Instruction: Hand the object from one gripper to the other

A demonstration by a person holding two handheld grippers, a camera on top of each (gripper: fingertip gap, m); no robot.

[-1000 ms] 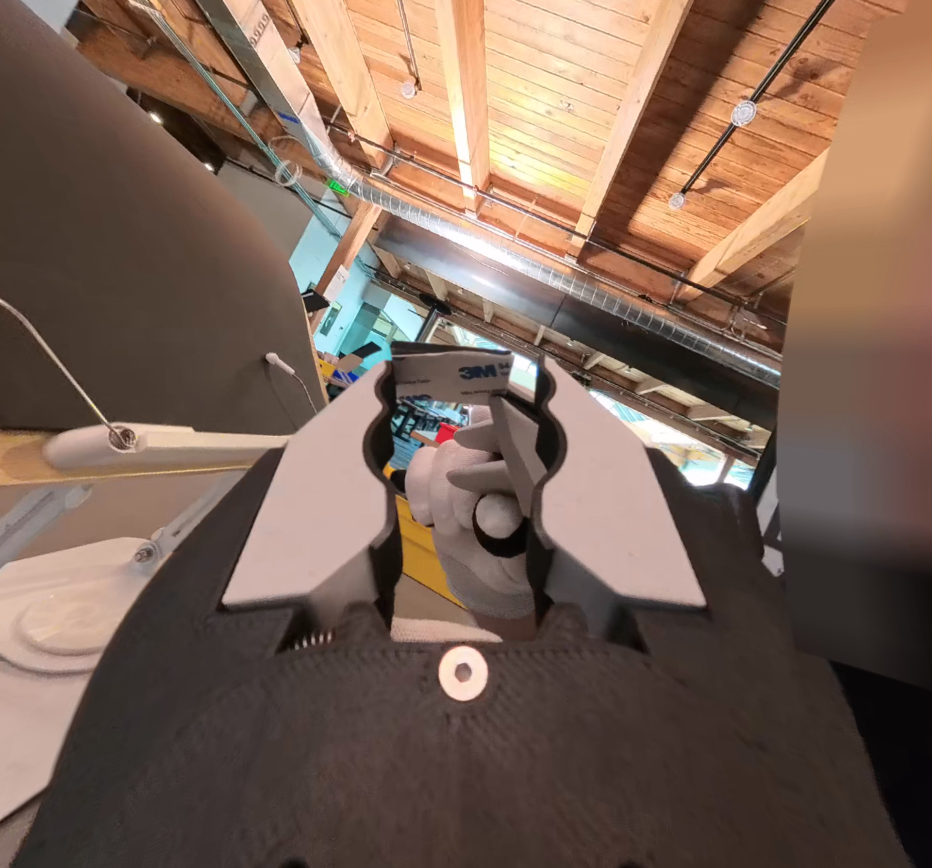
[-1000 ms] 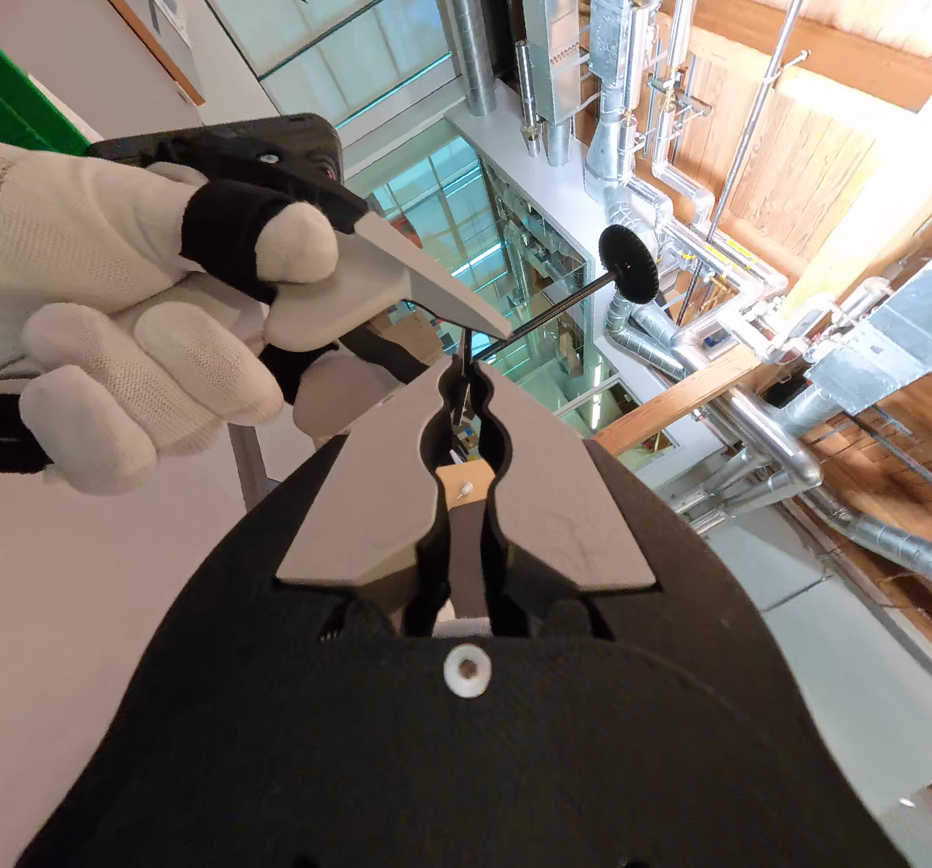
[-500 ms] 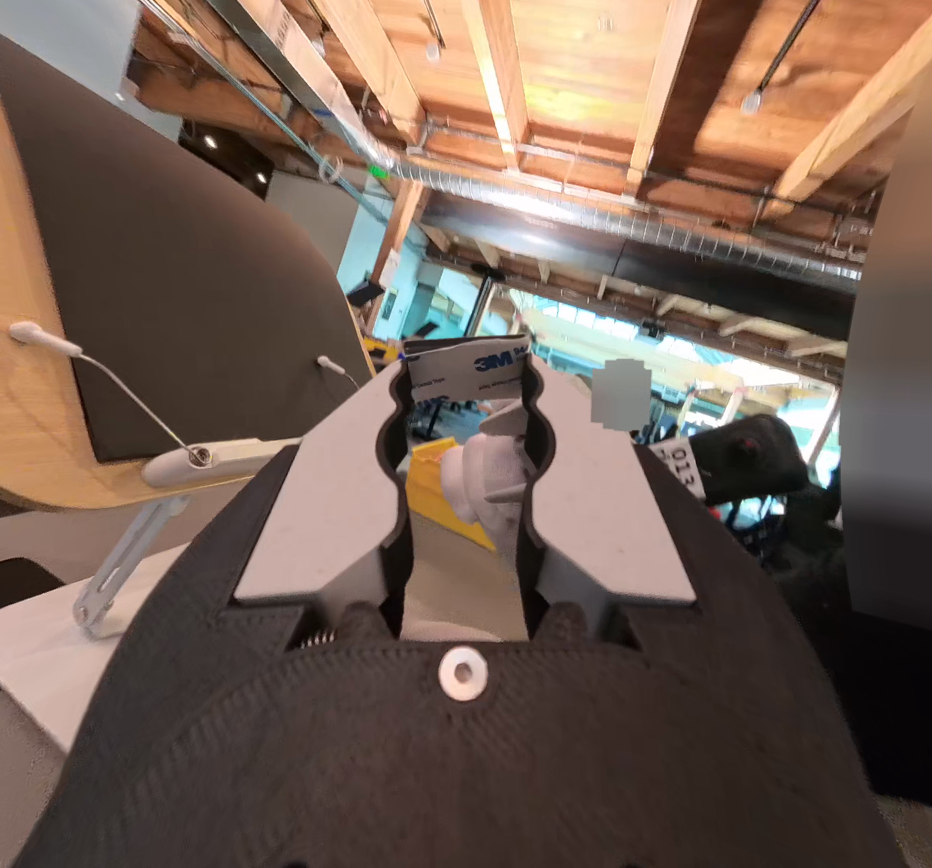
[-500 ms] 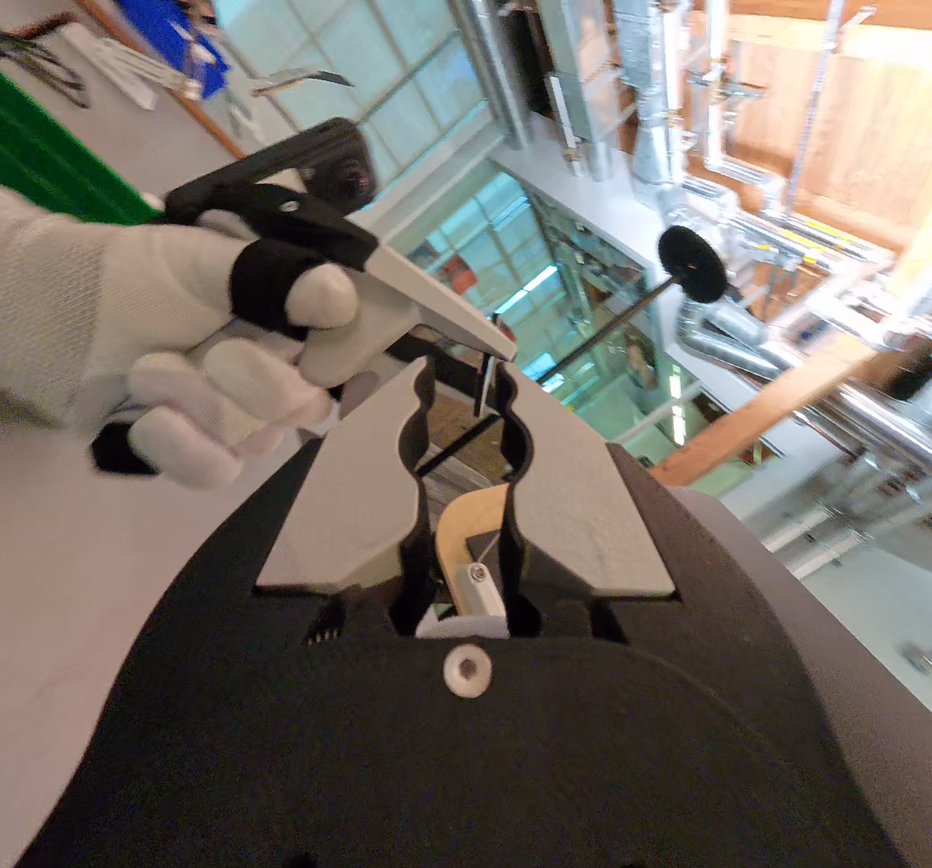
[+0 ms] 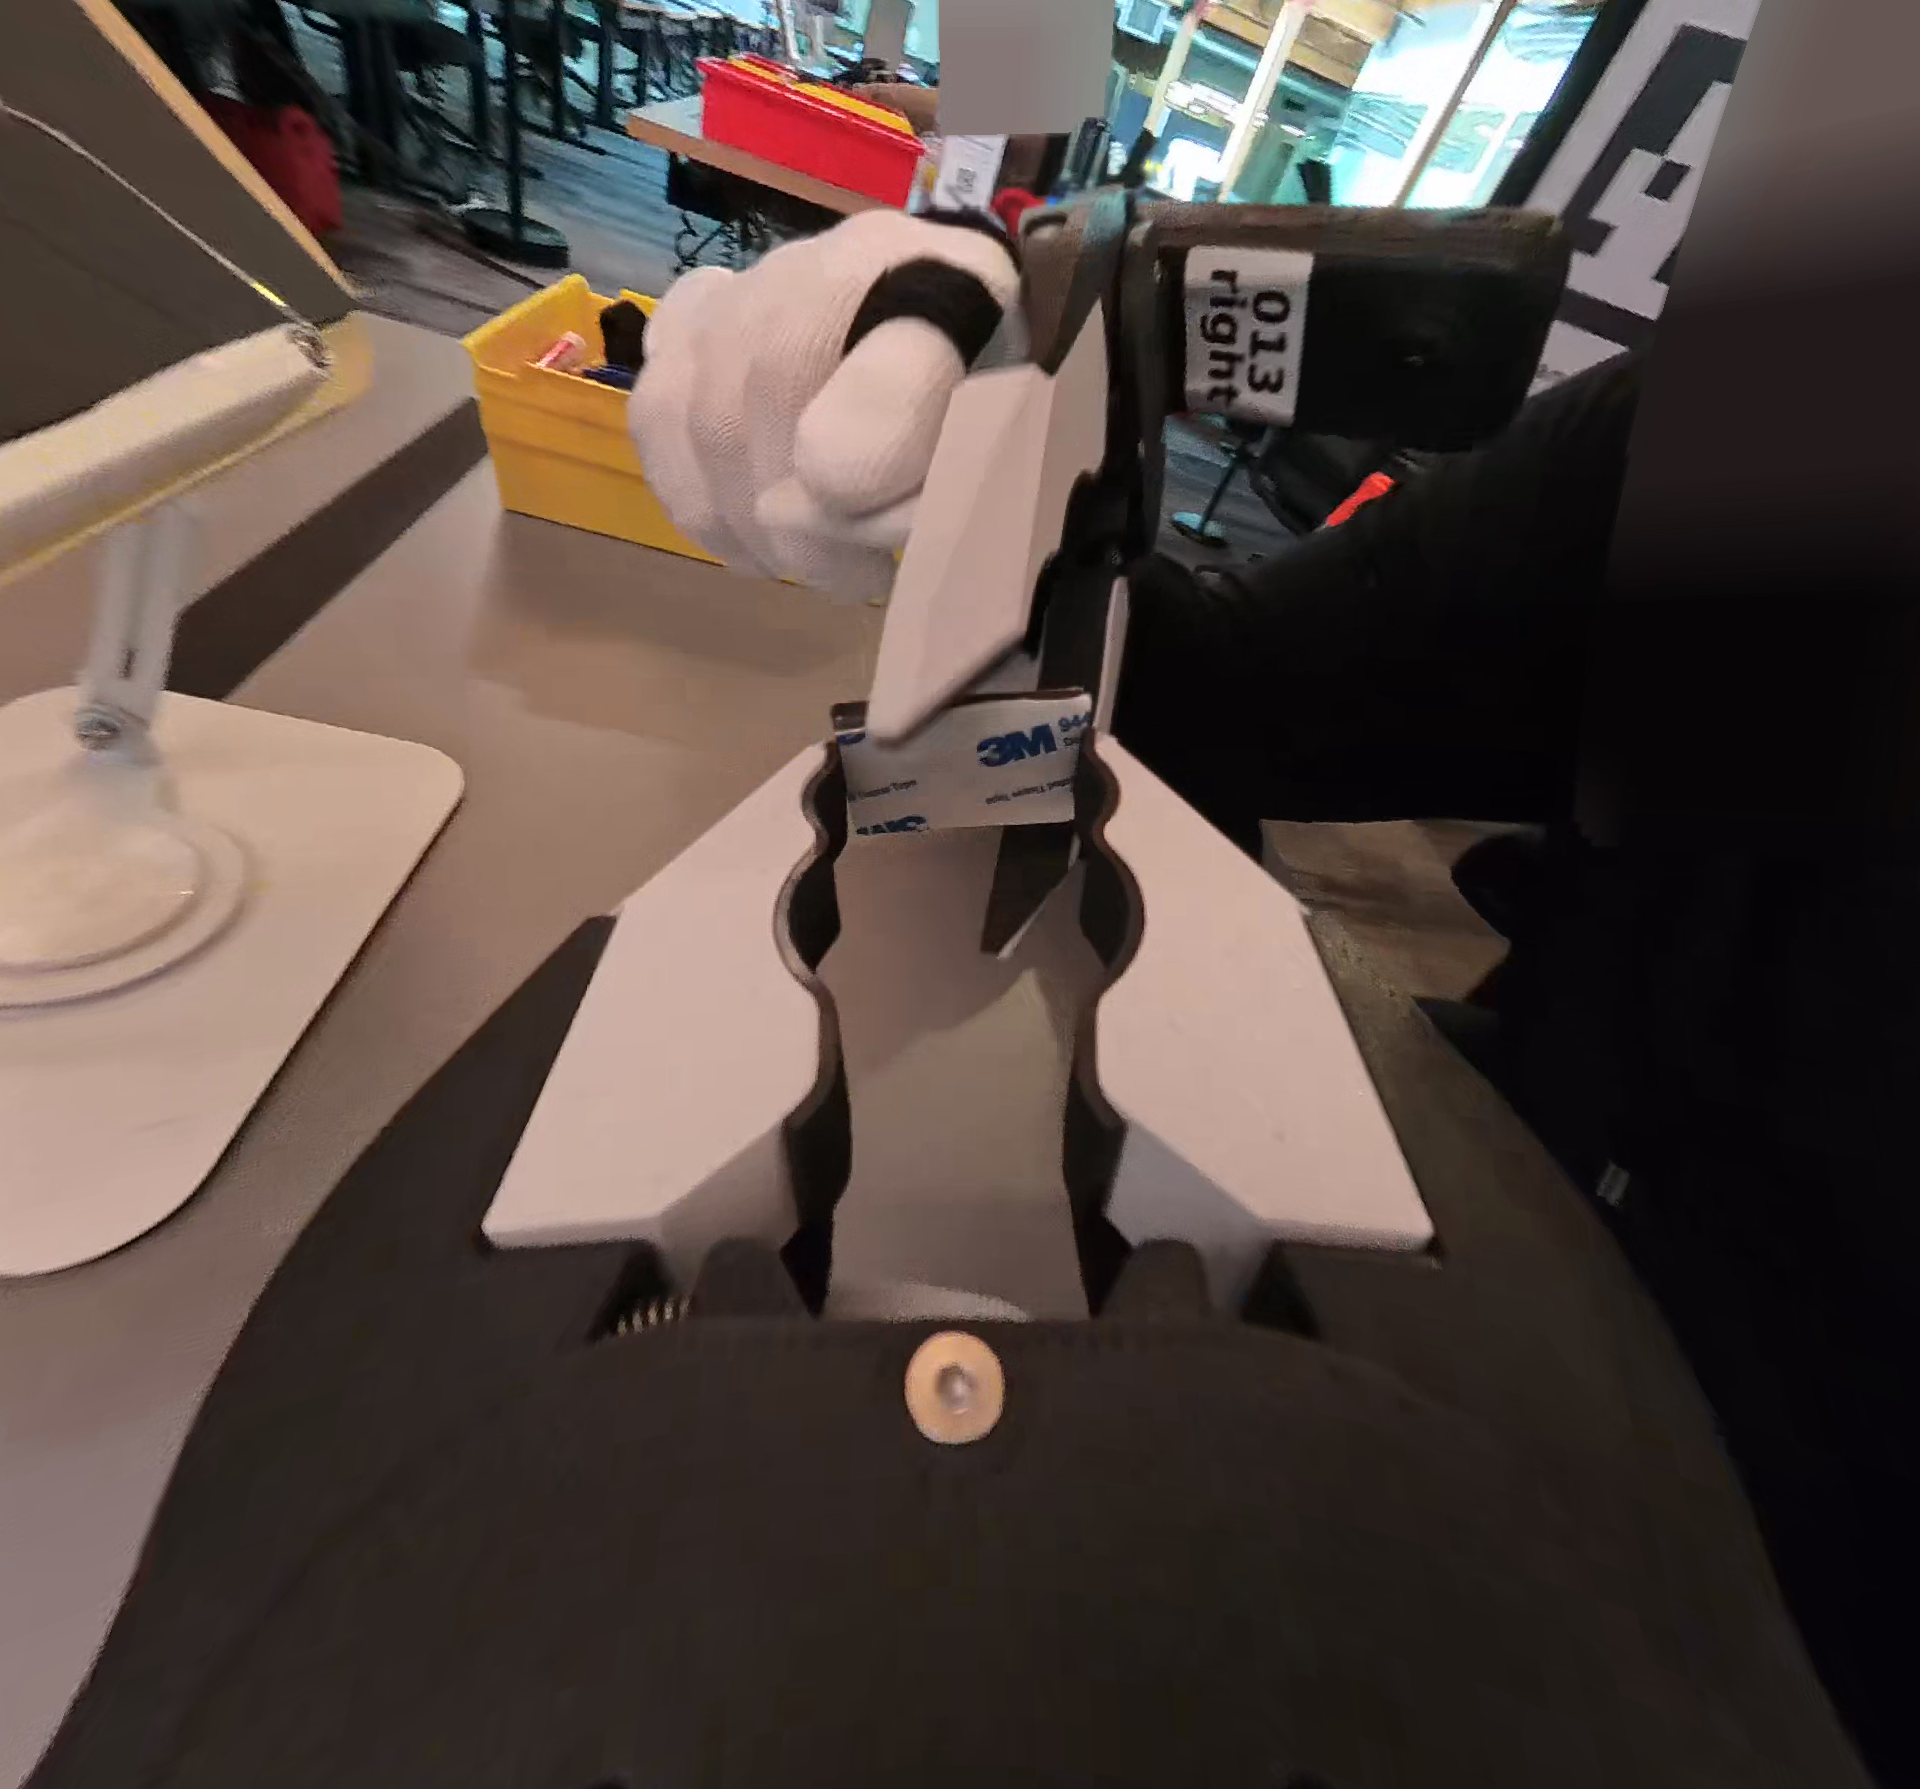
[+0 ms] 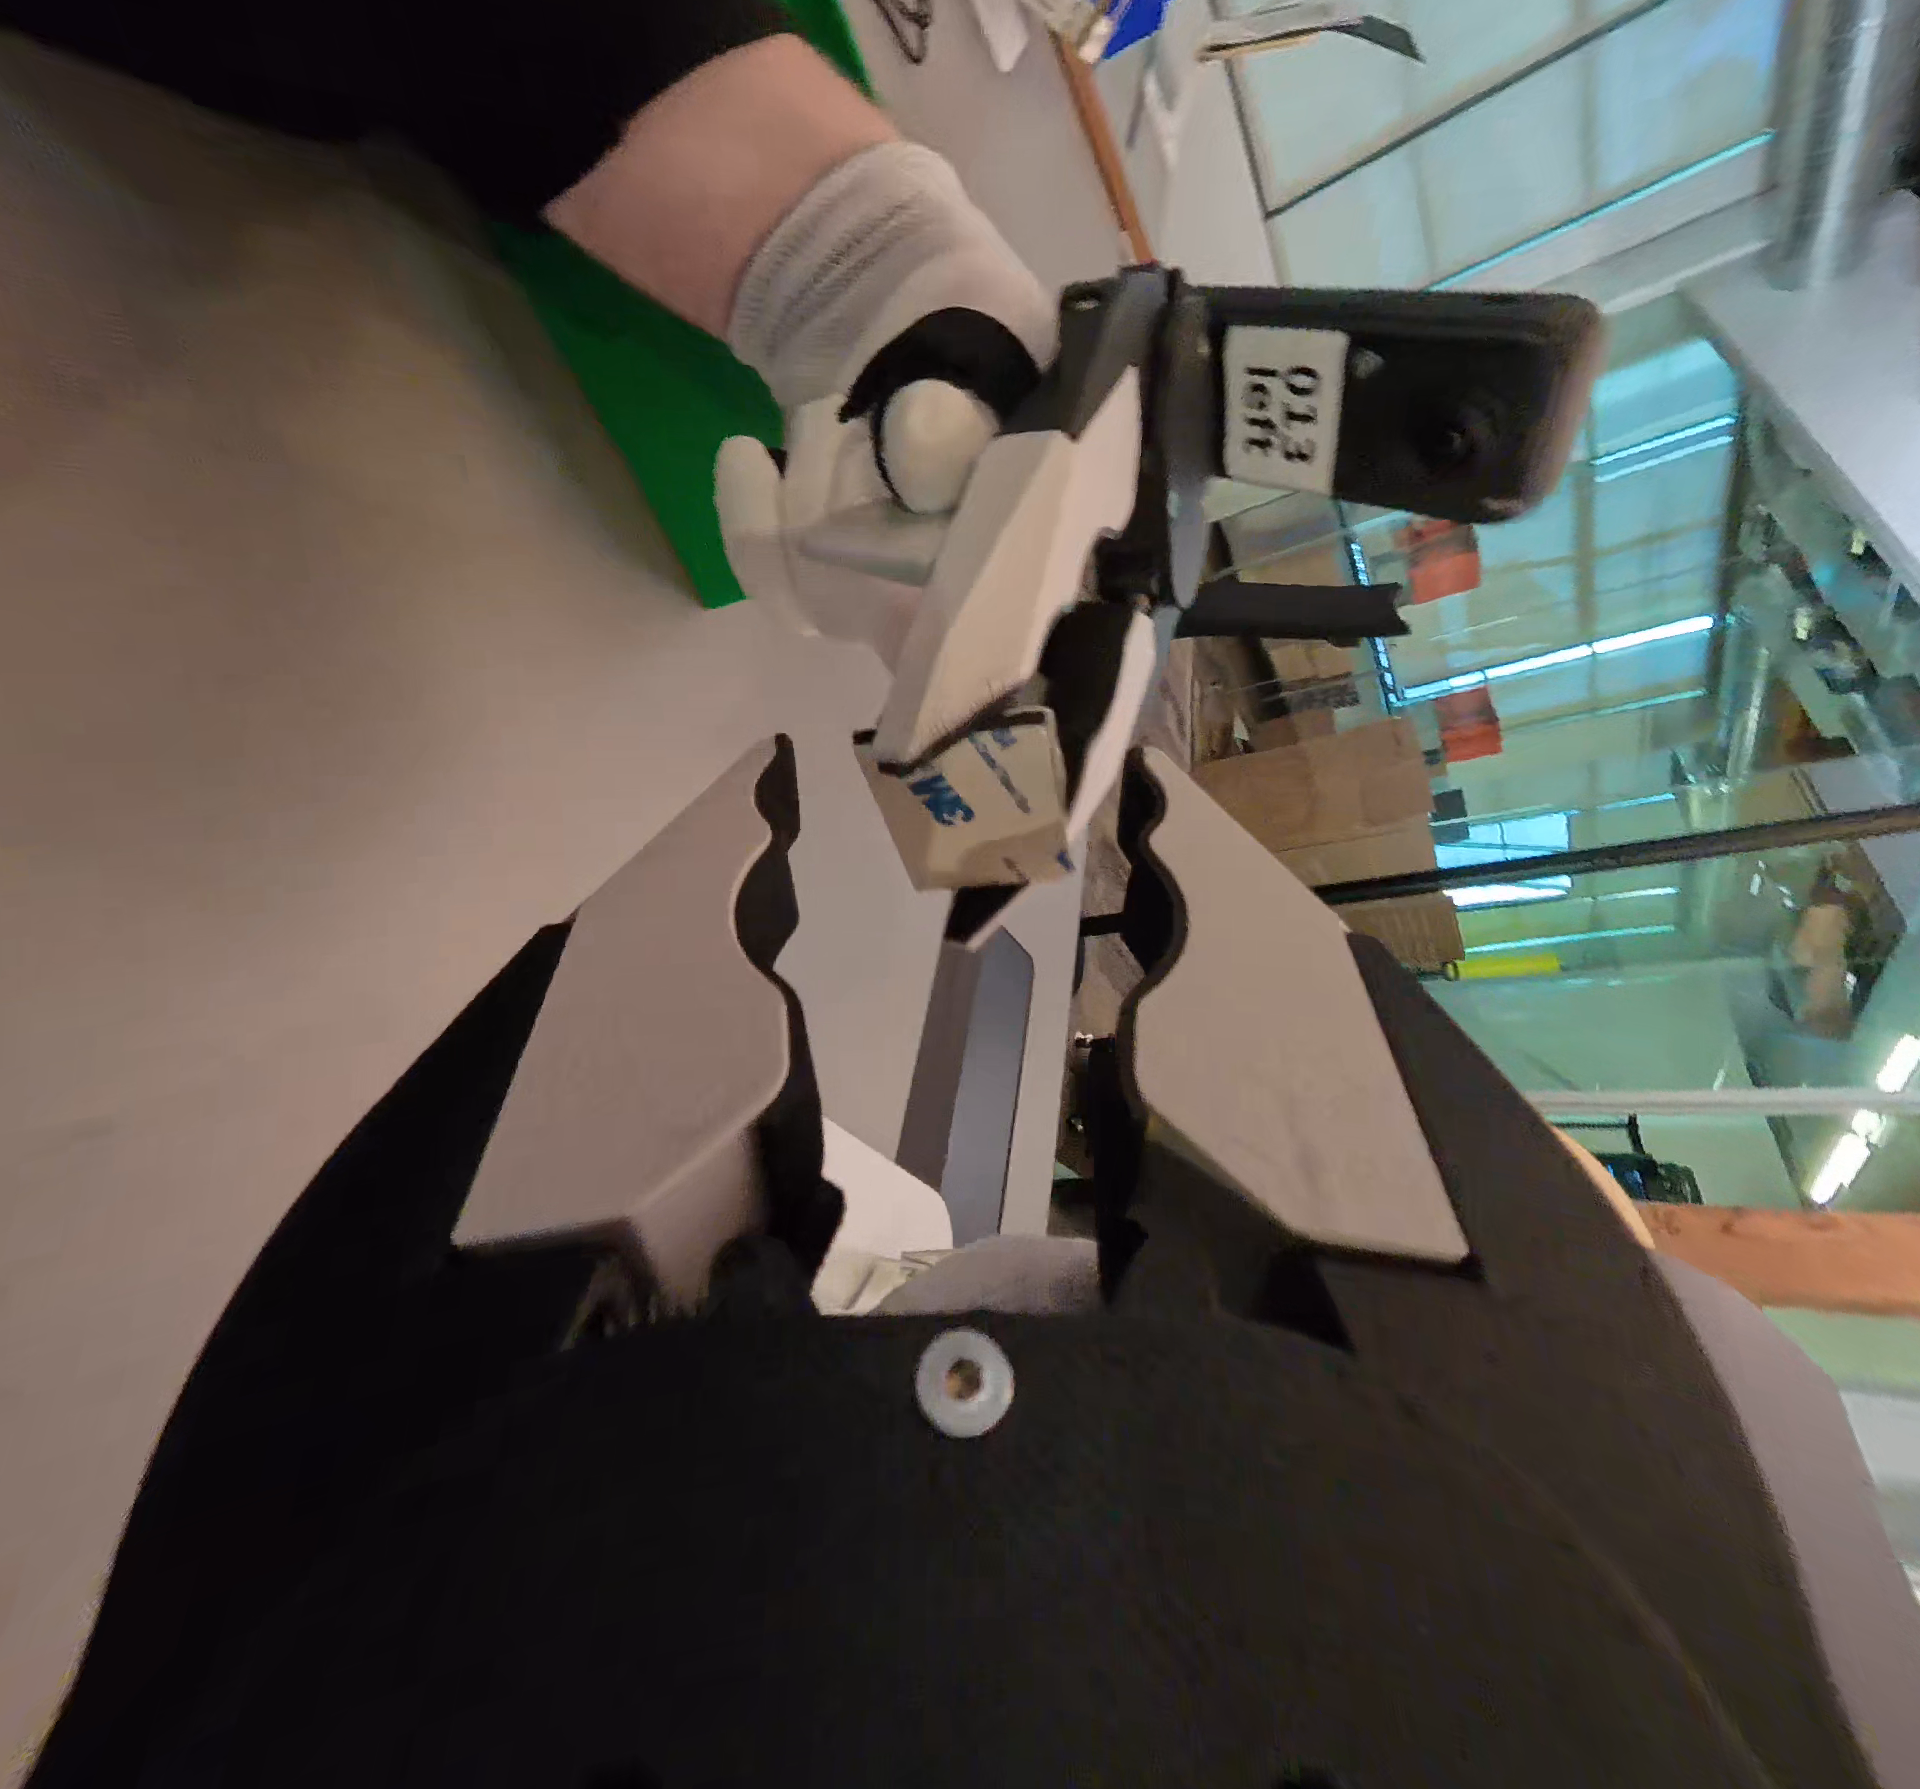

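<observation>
Now | left claw [image 5: 958,763] pinching pad [image 5: 961,771] | right claw [image 6: 961,783] spread | grey table [image 5: 623,659], probably workshop

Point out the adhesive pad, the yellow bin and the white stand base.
adhesive pad [image 5: 961,768]: left wrist view, white backing face.
yellow bin [image 5: 561,435]: left wrist view, front wall.
white stand base [image 5: 260,991]: left wrist view, flat plate.

Printed white labels on both grippers' cameras [image 5: 1242,342]; blue print on pad [image 5: 961,768].
</observation>
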